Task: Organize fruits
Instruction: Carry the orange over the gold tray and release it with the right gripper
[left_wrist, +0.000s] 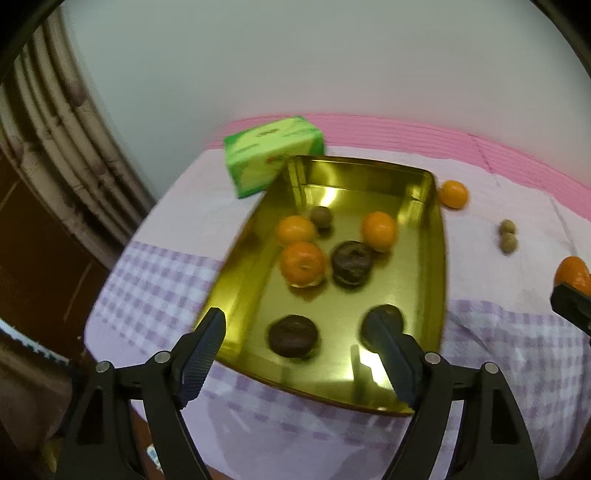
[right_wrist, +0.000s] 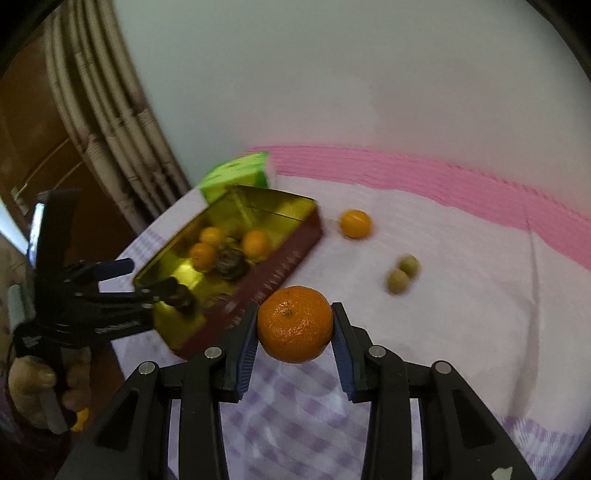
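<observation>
Clamped between the pads of the right claw (right_wrist: 294, 325) sits a tangerine (right_wrist: 294, 324), held clear of the checked cloth (right_wrist: 295, 424) that covers the counter, just beside the dark red outer wall of the gold tin tray (right_wrist: 291, 258). That tray already carries three tangerines, one small brownish-green fruit and three dark, wrinkled purple fruits; in the left wrist view one of those dark fruits (left_wrist: 293, 336) lies between the spread fingers of the left claw (left_wrist: 295, 326), which is released and grips nothing, its pads apart from the fruit, while another dark fruit (left_wrist: 384, 321) lies partly behind its right finger. Out on the cloth, beyond the tray, one loose tangerine (right_wrist: 355, 223) and a pair of small green fruits (right_wrist: 403, 275) touching each other wait to be gathered. A green tissue pack (left_wrist: 273, 155) stands behind the tray's far corner. By my reading the step in hand is carrying the held tangerine over to the tray. The next move calls for lifting it over the tray's wall, finding a bare patch of gold floor, perhaps near the other tangerines, and keeping wide of the left claw before letting go.
</observation>
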